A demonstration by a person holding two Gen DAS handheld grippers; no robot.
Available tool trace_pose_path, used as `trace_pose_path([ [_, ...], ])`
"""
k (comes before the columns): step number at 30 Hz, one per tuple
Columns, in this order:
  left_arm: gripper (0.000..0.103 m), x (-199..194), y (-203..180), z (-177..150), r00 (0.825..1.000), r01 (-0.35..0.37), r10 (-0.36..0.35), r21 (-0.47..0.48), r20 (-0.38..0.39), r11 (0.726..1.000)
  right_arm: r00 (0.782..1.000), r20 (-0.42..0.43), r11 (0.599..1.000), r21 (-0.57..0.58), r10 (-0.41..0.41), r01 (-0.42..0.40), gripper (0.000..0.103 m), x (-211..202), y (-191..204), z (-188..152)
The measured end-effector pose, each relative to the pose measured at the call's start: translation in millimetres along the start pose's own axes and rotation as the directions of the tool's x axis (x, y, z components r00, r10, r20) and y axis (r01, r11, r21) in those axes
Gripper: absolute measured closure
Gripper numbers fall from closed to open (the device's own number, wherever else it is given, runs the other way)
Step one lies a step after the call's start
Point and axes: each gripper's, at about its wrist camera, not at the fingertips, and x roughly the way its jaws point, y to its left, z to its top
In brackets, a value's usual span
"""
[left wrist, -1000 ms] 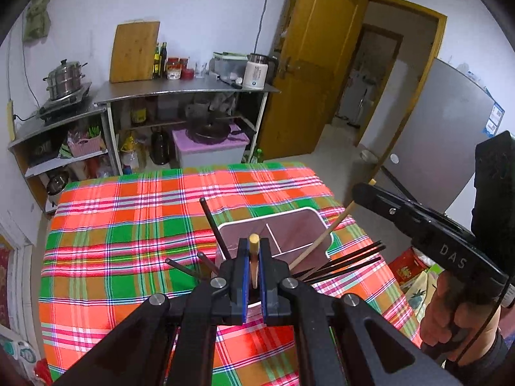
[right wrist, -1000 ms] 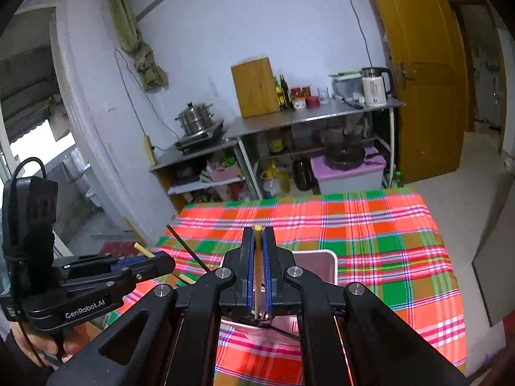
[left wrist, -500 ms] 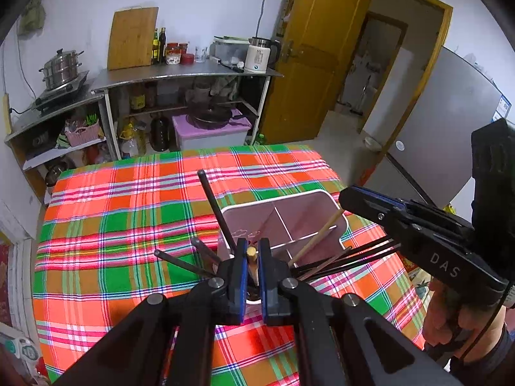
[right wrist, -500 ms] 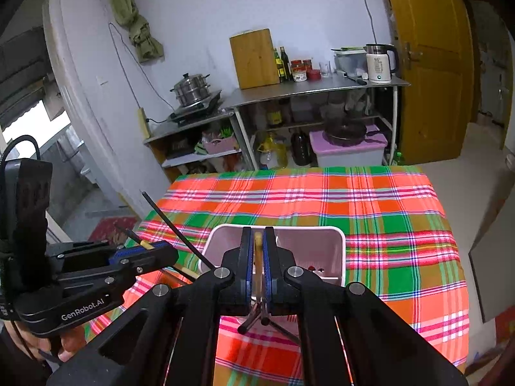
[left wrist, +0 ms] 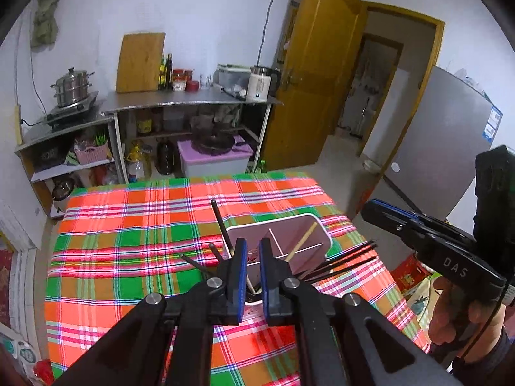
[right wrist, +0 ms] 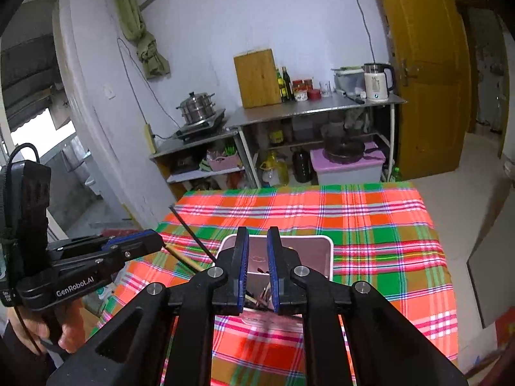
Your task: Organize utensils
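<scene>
Both grippers hover over a white utensil holder on a counter draped in a plaid cloth, each with its jaws now spread and holding nothing. Half a second ago the left gripper and the right gripper each pinched a pale wooden chopstick; both sticks have since been let go and stand inside the divided holder. One wooden chopstick leans against a partition in the holder's right part, seen from the left wrist, while dark chopsticks poke up at the holder's left edge and more dark ones fan out low on its right. From the right wrist, further utensil tips show in the near compartment between the open jaws. The drop appears to complete this pair's placement. The dark chopsticks splayed beside the holder seem the likely next pieces to gather, though how many sit inside or outside the holder is hard to tell.
</scene>
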Motion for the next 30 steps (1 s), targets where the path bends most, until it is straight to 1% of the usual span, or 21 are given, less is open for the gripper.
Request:
trace_pose_path([
  [4, 0.096, -23, -5, -11, 0.999, 0.004, -0.004, -0.003, 0.037, 1.0, 0.999, 0.037, 1.0, -0.008, -0.001, 0.002, 0.089, -29, 5, -10],
  [8, 0.096, -42, -12, -27, 0.998, 0.006, -0.006, -0.008, 0.065, 1.0, 0.998, 0.06, 1.0, -0.023, -0.009, 0.011, 0.088, -53, 13, -27],
  [14, 0.095, -66, -30, -65, 0.995, 0.004, -0.005, 0.015, 0.101, 1.0, 0.997, 0.072, 0.999, -0.036, -0.032, 0.035, 0.087, -81, 22, -64],
  [16, 0.091, -72, -34, -80, 0.994, 0.007, -0.01, 0.02, 0.109, 1.0, 0.997, 0.073, 0.999, -0.033, -0.035, 0.037, 0.087, -88, 22, -75],
  [18, 0.09, -77, -38, -95, 0.993, 0.005, -0.007, 0.019, 0.116, 1.0, 0.996, 0.076, 0.998, -0.033, -0.044, 0.047, 0.086, -95, 24, -90],
  [20, 0.09, -81, -42, -108, 0.992, 0.003, -0.006, 0.019, 0.13, 1.0, 0.996, 0.08, 0.998, -0.03, -0.047, 0.049, 0.084, -101, 25, -103],
  [22, 0.09, -84, -45, -121, 0.99, -0.002, -0.001, 0.016, 0.14, 1.0, 0.996, 0.082, 0.999, -0.02, -0.039, 0.041, 0.073, -106, 27, -116],
  [24, 0.09, -86, -49, -136, 0.989, -0.01, 0.006, 0.024, 0.146, 1.0, 0.996, 0.082, 0.999, -0.019, -0.036, 0.038, 0.067, -108, 30, -128],
  [26, 0.09, -86, -50, -149, 0.988, -0.026, 0.021, 0.031, 0.152, 0.999, 0.996, 0.083, 0.999, -0.015, -0.035, 0.036, 0.067, -109, 31, -138],
  [28, 0.09, -85, -50, -163, 0.988, -0.02, 0.015, 0.028, 0.152, 0.999, 0.996, 0.08, 0.999, -0.011, -0.034, 0.035, 0.067, -108, 33, -151],
  [30, 0.09, -84, -51, -174, 0.987, -0.028, 0.024, 0.018, 0.158, 0.999, 0.996, 0.082, 0.999, -0.008, -0.047, 0.048, 0.067, -108, 34, -162],
])
